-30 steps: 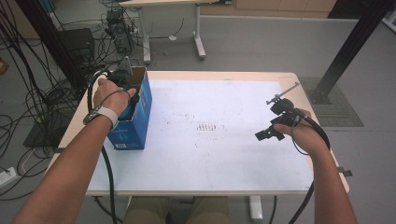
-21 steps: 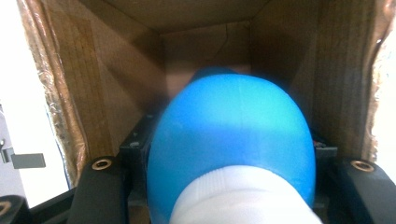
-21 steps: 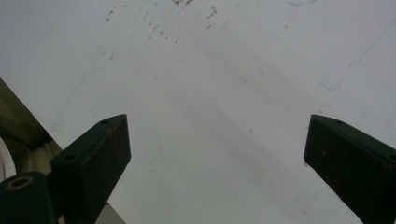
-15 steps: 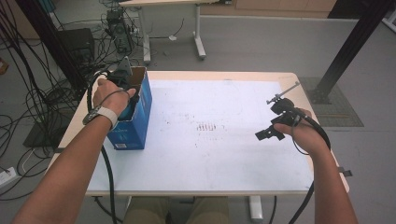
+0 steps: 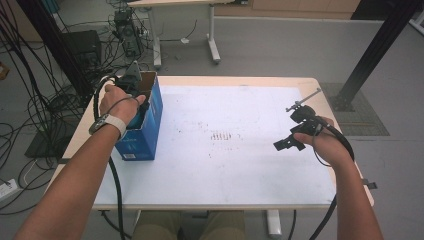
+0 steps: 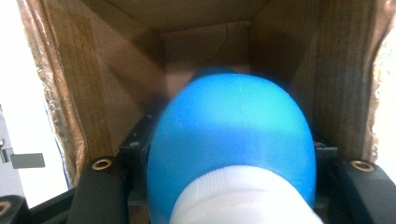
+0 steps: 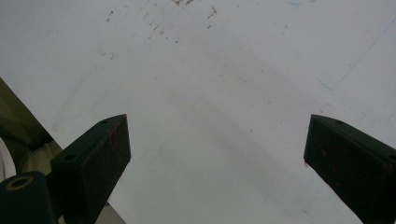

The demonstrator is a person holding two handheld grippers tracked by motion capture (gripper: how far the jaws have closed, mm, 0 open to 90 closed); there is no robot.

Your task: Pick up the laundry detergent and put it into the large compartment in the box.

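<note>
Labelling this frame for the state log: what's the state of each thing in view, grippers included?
left gripper: inside the box, shut on the blue bottle
blue bottle: held, white cap toward the camera, body pointing into the box
blue cardboard box: upright on the table, top open
right gripper: open, nothing between the jaws, over the bare sheet
white sheet: flat on the table, small dark marks near the middle

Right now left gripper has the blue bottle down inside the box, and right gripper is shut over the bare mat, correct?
Not quite. The right gripper is open: the right gripper view shows its jaws wide apart over the bare mat. The left gripper does hold the blue bottle inside the box.
</note>
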